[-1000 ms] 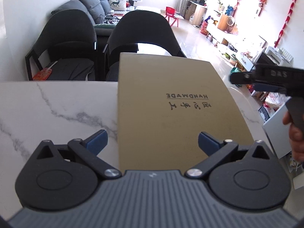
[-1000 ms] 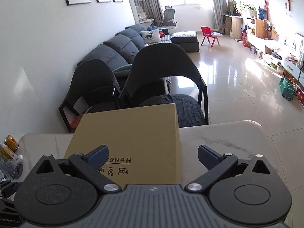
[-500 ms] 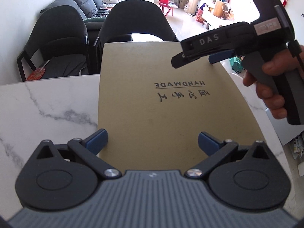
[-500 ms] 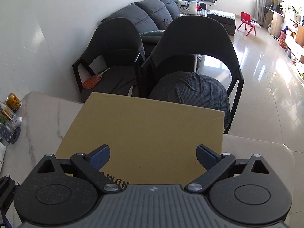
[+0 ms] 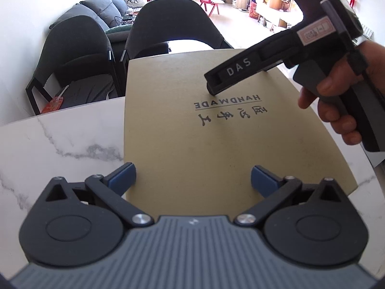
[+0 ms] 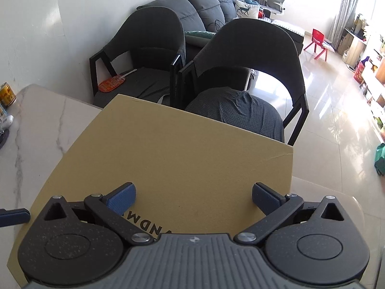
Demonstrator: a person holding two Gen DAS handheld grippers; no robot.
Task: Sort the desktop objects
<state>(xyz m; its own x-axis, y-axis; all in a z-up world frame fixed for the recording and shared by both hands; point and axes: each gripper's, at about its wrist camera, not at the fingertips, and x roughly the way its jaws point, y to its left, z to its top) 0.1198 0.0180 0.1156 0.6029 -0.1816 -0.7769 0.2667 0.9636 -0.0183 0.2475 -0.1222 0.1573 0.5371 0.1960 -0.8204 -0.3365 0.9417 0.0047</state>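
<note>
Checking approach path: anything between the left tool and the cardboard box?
Nothing visible. The left tool is open right above the cardboard box; the right tool hangs over the box farther ahead, near the print.

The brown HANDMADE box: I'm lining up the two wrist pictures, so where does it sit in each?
Left wrist view: the brown box fills the centre, lettering upside down, with the right gripper over its far part.
Right wrist view: the box fills the lower centre, beyond the open right gripper.
Shared landmark: the black chair behind the box's far edge.
</note>
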